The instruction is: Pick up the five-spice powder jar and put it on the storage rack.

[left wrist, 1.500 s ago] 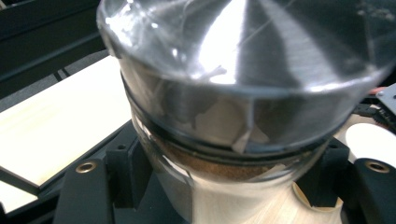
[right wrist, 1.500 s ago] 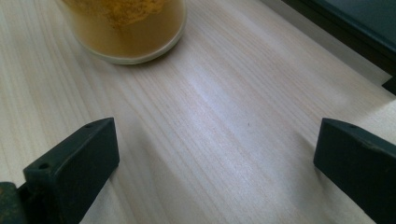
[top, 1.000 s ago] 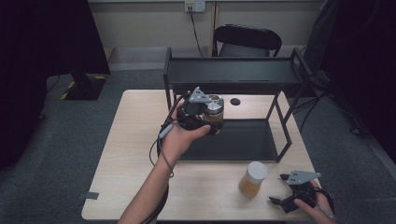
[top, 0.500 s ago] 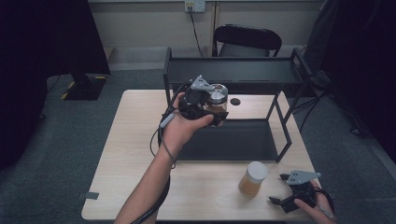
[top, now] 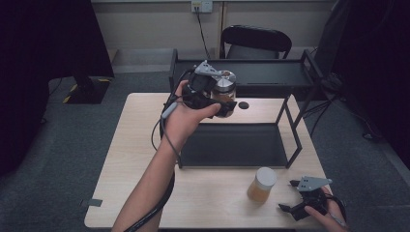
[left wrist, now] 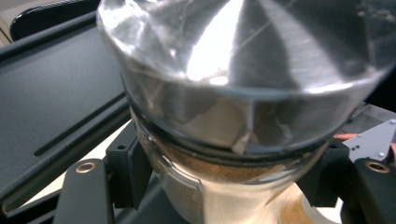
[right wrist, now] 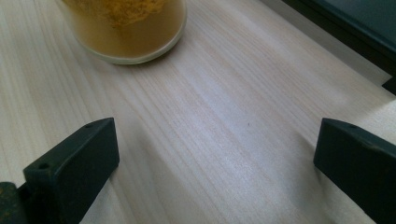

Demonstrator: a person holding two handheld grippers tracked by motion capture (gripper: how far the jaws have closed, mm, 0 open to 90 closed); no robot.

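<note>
My left claw (top: 223, 104) has risen since a second ago, clamped on the silver-lidded jar (top: 224, 87), now level with the rack's upper shelf (top: 270, 73); next I judge it needs setting there; my right claw (top: 296, 209) rests open on the bench (top: 135, 159) beside the yellow jar (top: 261, 184).

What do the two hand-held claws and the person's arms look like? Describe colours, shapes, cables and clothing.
Both tools are black. The left claw and right claw each carry a grey three-cornered plate on top. Each has two blocky black fingers with small screw holes. A dark cable trails from the left one along the forearm. The forearms are bare, with no sleeves showing.
</note>
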